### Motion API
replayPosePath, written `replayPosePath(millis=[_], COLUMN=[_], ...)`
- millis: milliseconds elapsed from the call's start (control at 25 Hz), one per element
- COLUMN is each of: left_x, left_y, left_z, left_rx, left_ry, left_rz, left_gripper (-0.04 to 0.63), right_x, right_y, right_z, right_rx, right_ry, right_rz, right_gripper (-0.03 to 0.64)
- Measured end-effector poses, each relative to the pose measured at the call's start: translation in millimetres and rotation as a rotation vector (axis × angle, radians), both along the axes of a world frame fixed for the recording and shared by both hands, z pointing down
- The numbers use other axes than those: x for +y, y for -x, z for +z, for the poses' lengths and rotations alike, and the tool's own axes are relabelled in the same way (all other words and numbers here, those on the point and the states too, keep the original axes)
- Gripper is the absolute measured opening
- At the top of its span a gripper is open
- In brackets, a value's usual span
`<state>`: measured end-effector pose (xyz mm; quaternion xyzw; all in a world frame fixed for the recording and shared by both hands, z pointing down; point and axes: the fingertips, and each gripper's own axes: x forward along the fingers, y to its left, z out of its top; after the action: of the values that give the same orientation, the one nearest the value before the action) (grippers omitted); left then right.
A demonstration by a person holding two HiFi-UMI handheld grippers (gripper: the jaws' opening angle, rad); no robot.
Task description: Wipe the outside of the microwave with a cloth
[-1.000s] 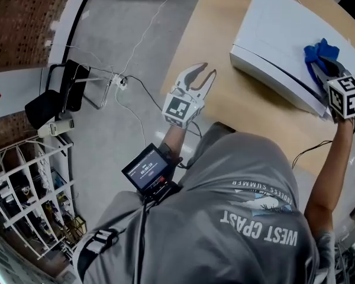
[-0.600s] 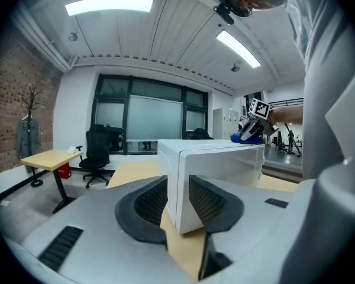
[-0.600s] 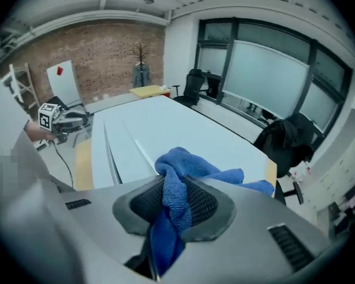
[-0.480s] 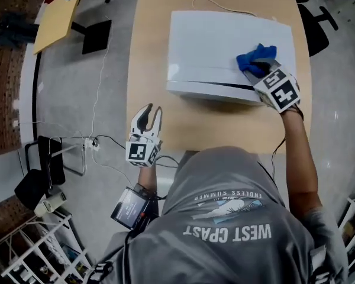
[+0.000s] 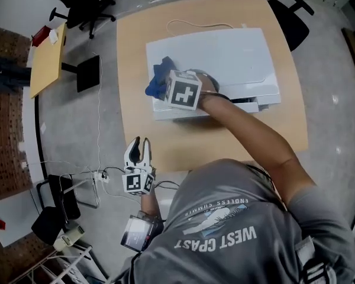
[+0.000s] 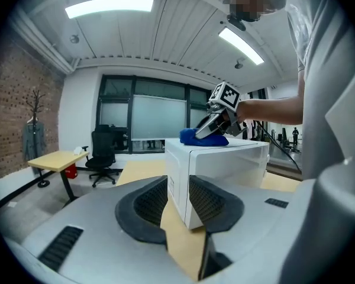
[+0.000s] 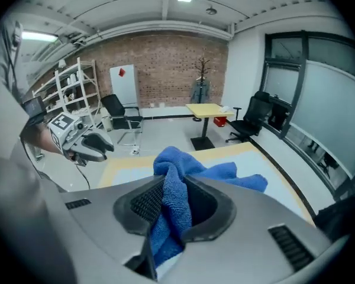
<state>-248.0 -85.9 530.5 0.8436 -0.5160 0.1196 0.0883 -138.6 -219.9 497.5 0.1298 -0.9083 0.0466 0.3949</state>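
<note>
R gripper [image 5: 165, 83] jaws pinch soft, likely limp cloth [image 5: 157, 79] at its bunched middle atop rigid microwave [image 5: 225, 55]; L gripper [image 5: 139, 143] jaws apart, empty.

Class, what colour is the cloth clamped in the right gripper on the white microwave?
Blue: the fluffy terry cloth shows best in the right gripper view.
</note>
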Motion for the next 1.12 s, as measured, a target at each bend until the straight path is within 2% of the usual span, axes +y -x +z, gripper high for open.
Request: replayPosePath(millis=[120,200,280,400,480,600,760,840,1000,1080,1120], left_x=[-1.6,-3.7,-6.4,-10.8,-14.3,-19.4,-21.5,-19.0,-5.4,2.7,6.7], left_y=[-1.1,-7.4,-16.7,-29.8,-37.1,-47.6,-57.4,-58.5,-49.3,-37.4,-29.3], left_z=[1.0,2.6,5.0,9.4,11.5,11.8,12.2,11.7,11.8,15.4,17.2], left_rx=[-0.004,-0.004,-0.004,0.000,0.000,-0.001,-0.002,-0.002,-0.002,-0.002,-0.001], left_ry=[0.008,0.011,0.014,0.021,0.027,0.033,0.036,0.035,0.040,0.047,0.052], left_rz=[0.003,0.012,0.027,0.043,0.053,0.066,0.070,0.065,0.024,-0.002,-0.016], left_gripper=[0.127,0.127,0.127,0.127,0.127,0.127,0.127,0.127,0.127,0.127,0.127], right_x=[-42.9,-66.6,-84.1,-72.9,-51.4,-20.1,-1.8,-11.7,-70.0,-98.7,-110.7], right_y=[-91.2,-159.5,-234.2,-335.5,-368.1,-360.7,-303.5,-295.0,-314.2,-302.0,-282.9], right_z=[12.0,13.5,8.4,6.6,4.6,-2.0,-1.5,0.9,1.4,1.1,1.1], right_rx=[0.067,0.031,0.002,0.031,0.039,0.034,0.030,0.014,-0.036,-0.019,-0.020], right_ry=[0.050,0.066,0.019,0.001,0.010,0.029,0.009,0.000,0.007,0.005,0.006], right_rz=[0.209,0.347,0.477,0.663,0.730,0.702,0.531,0.495,0.605,0.623,0.607], right_gripper=[0.095,0.095,0.095,0.095,0.095,0.093,0.094,0.093,0.093,0.093,0.094])
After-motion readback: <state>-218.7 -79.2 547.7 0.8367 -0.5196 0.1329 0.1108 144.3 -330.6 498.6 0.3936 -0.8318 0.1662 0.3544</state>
